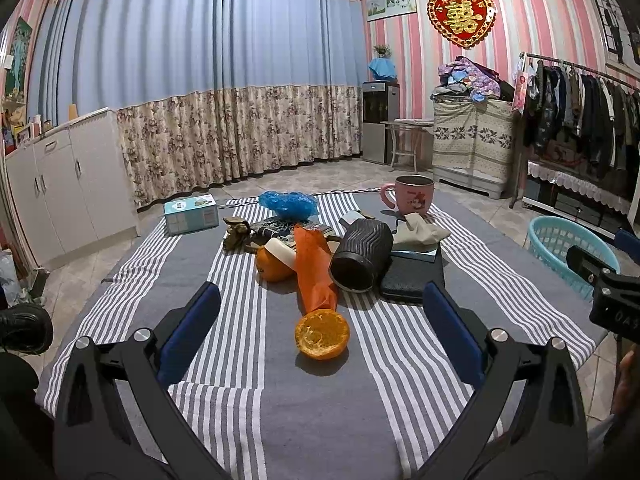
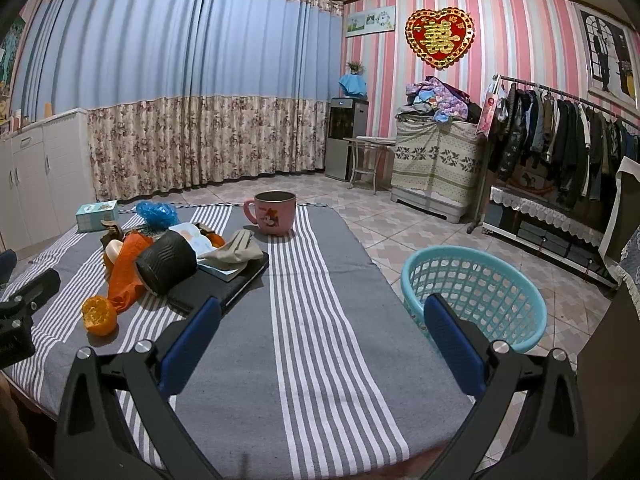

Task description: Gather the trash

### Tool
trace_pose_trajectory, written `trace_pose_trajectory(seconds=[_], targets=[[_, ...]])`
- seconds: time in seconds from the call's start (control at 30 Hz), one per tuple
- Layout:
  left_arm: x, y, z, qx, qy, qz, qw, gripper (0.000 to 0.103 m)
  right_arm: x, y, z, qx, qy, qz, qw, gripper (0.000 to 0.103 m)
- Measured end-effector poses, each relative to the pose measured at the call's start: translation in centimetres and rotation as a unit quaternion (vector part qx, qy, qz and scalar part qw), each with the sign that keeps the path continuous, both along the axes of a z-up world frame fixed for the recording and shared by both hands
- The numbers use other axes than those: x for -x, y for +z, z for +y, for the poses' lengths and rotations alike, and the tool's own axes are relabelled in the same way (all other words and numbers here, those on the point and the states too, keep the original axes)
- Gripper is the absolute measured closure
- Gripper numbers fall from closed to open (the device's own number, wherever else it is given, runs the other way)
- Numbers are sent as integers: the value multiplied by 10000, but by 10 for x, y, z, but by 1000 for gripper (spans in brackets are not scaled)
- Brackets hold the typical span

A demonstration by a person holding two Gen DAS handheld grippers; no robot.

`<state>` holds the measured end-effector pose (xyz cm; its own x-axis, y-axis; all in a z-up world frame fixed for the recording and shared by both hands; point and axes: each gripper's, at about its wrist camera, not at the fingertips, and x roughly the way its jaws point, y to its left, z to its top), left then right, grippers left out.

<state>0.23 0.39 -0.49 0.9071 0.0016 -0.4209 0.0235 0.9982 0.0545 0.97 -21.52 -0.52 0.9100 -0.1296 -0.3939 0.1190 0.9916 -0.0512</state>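
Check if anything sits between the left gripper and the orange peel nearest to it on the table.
Nothing visible does. The left gripper is open and the orange peel lies straight ahead between its fingers, with only bare striped cloth in front. The orange bag and black cup lie beyond it.

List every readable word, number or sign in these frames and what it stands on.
"囍": gold character on the red heart wall plaque.
"OA9", partly cut off: on the black gripper body at the left wrist view's right edge.
Pink mug: cartoon print, lettering too small.
Teal box: print blurred.
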Motion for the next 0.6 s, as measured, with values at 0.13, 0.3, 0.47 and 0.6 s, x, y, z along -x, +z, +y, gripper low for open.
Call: trace_pose_trajectory(seconds=[0.13,0.3,0.47,0.6], targets=[[-1,3,4,46,-3,-9,10000,5,1,-1,0,-4,-3,-6,10000,4],[0,2,5,58,-12,-26,10000,5,0,1,-1,13,-2,-16,10000,4],[0,2,4,53,-23,-15,10000,5,0,2,-2,8,-9,-10,10000,4],[0,2,4,49,-30,-2,10000,5,0,1,-1,17,-4,-18,10000,4]])
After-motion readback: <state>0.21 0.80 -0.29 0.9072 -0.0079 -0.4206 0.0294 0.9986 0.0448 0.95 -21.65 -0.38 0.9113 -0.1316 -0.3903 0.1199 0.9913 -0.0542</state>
